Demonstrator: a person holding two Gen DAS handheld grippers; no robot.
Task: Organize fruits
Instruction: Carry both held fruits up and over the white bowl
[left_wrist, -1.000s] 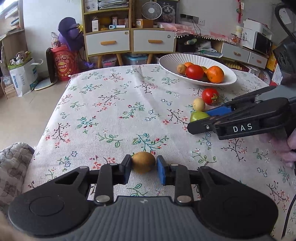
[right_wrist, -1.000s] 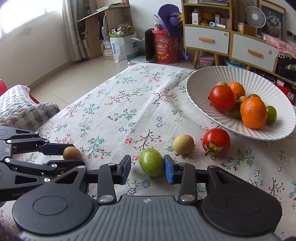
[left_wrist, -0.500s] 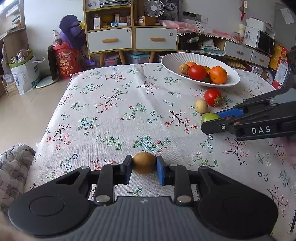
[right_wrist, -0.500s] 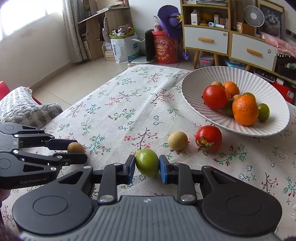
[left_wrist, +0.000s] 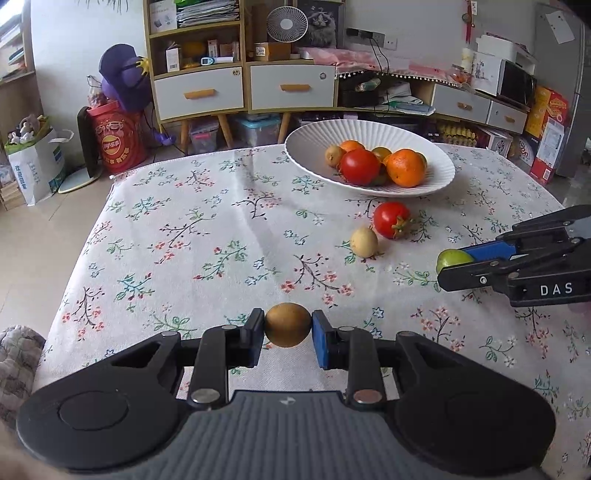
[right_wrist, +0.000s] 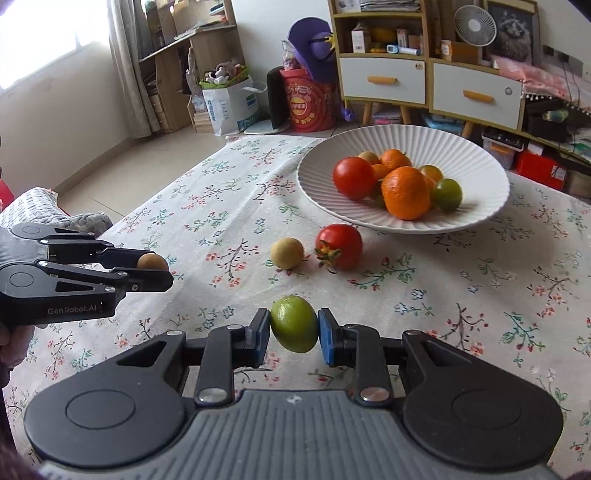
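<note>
L gripper (left_wrist: 288, 329) clamped on brown fruit (left_wrist: 288, 325), held off cloth | R gripper (right_wrist: 294, 330) clamped on green fruit (right_wrist: 294, 324) likewise | both likely bound for white bowl (right_wrist: 480, 155) w/ other fruit | tomato (right_wrist: 340, 246) & yellowish fruit (right_wrist: 287, 253) left on tablecloth (left_wrist: 184, 240) nr bowl

Both wrist cameras look obliquely down, sharing the bowl (left_wrist: 369, 136) (right_wrist: 402, 142)

Floral tablecloth (left_wrist: 207, 236) lay over the table, drawers (left_wrist: 243, 90) stood behind, fan (left_wrist: 287, 24) on top, red bucket (left_wrist: 118, 142) on floor, paper bag (right_wrist: 231, 105) beside
</note>
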